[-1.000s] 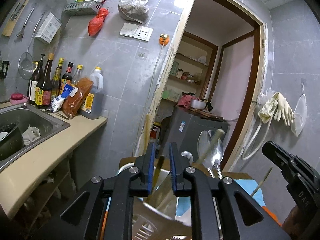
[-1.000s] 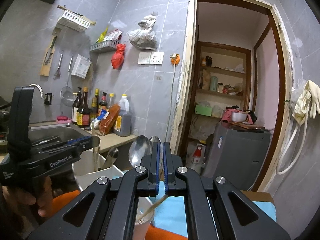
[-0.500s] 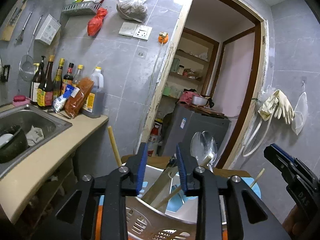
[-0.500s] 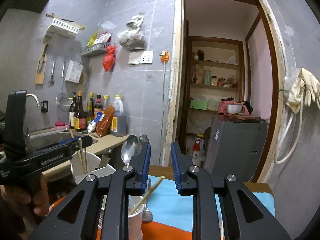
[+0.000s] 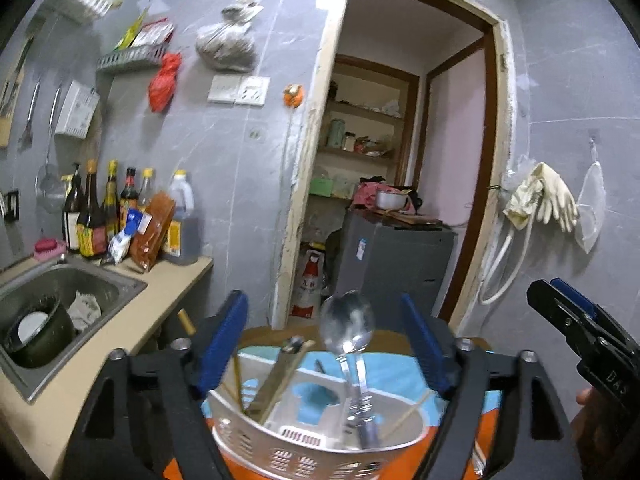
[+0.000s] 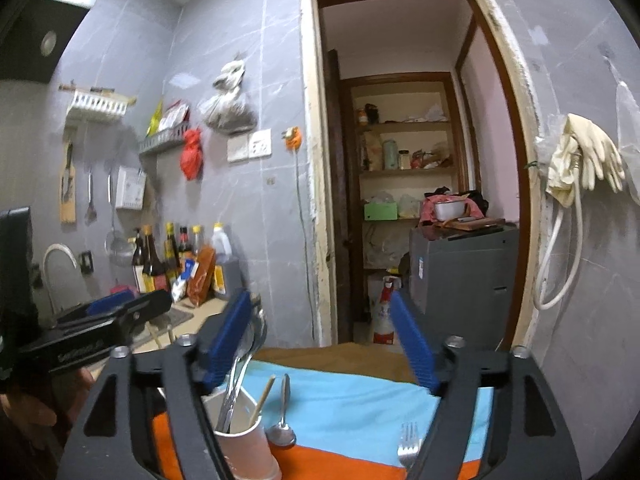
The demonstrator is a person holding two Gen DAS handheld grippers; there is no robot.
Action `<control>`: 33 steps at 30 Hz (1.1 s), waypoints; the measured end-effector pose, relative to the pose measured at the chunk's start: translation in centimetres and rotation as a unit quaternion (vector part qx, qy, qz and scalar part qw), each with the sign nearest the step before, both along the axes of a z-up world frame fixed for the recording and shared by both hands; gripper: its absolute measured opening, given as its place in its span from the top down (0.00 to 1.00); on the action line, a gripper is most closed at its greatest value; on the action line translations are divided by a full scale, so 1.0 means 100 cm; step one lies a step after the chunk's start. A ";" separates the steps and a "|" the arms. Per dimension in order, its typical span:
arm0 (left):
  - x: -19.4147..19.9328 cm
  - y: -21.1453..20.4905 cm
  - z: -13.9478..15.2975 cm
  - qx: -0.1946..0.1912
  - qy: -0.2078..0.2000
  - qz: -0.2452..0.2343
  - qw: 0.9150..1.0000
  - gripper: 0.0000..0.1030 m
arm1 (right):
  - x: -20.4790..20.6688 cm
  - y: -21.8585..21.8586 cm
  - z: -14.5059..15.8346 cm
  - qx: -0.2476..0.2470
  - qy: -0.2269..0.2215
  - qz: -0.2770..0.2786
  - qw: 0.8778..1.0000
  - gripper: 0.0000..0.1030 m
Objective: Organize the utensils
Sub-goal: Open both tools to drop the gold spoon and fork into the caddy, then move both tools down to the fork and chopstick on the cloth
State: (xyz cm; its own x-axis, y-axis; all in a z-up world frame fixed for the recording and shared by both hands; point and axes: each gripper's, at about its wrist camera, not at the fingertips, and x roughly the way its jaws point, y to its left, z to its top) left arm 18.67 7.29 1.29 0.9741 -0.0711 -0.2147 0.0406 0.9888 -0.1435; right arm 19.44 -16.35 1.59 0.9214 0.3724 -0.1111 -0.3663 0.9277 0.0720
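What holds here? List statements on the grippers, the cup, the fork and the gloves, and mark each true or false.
1. The left gripper and right gripper are both open. True; their jaws have just been opening and grip nothing.
2. A fork lies on the blue cloth. True.
3. The paper cup is empty. False: spoons and a chopstick stand in it.
4. The rubber gloves lie in the sink. False: they hang on the wall right of the doorway.
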 end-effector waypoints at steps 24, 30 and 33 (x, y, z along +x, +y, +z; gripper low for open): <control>-0.024 -0.123 0.020 0.049 0.018 -0.023 0.998 0.09 | -0.025 -0.135 0.007 0.008 0.028 -0.058 0.998 0.00; -0.029 -0.145 -0.012 0.041 0.045 -0.017 0.998 0.09 | -0.008 -0.159 -0.024 0.004 0.070 -0.044 0.997 0.00; -0.026 -0.156 -0.034 0.035 0.075 -0.019 0.996 0.09 | 0.006 -0.164 -0.040 0.001 0.095 -0.028 0.995 0.00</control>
State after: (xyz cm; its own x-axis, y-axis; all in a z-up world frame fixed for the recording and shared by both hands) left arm 16.05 -8.35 -2.10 0.9279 -0.0877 -0.3625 0.0622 0.9947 -0.0813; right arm 20.03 -32.79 -2.37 0.9030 0.3212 -0.2853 -0.2933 0.9461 0.1370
